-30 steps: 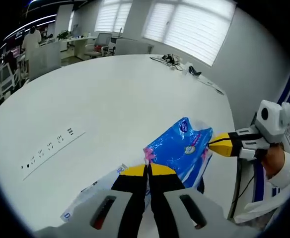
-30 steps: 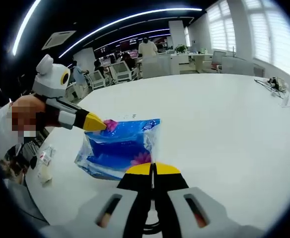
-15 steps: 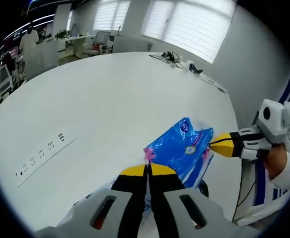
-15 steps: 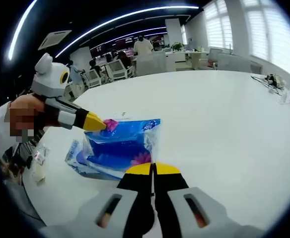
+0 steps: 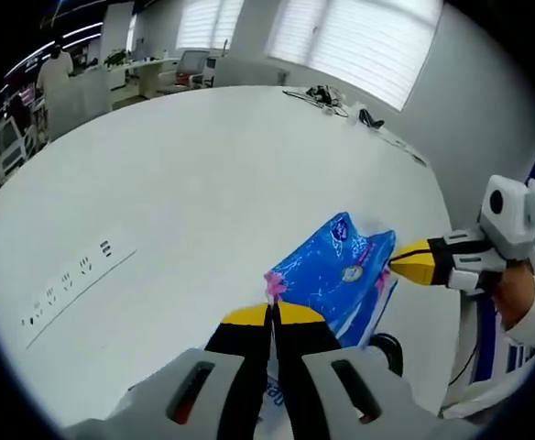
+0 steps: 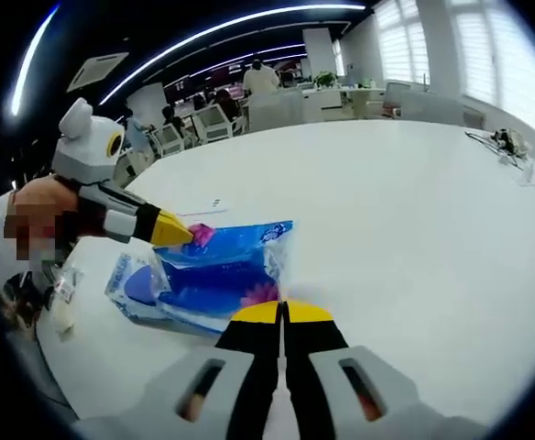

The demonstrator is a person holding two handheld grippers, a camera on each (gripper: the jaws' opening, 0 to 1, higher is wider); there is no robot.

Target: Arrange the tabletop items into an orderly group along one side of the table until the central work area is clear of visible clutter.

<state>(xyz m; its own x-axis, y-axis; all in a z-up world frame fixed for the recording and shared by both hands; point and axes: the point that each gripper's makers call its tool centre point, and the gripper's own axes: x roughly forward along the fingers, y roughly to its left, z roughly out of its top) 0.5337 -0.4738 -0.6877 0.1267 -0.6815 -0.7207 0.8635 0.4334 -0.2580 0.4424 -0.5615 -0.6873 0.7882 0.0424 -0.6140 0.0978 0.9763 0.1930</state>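
Blue packet between both clamped tongs

Blue plastic packet with pink flower print, lower centre of both views, stretched between two gripper tips, second clear-and-blue packet under it, lower left, on white counter

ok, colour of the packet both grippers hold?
Blue packet with pink and white print; clearest in the left gripper view.

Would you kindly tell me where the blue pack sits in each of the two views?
Left gripper view: blue pack right of centre, just above this view's own tool.
Right gripper view: pack left of centre, above the right tool.
Shared landmark: the pack's pink corner.
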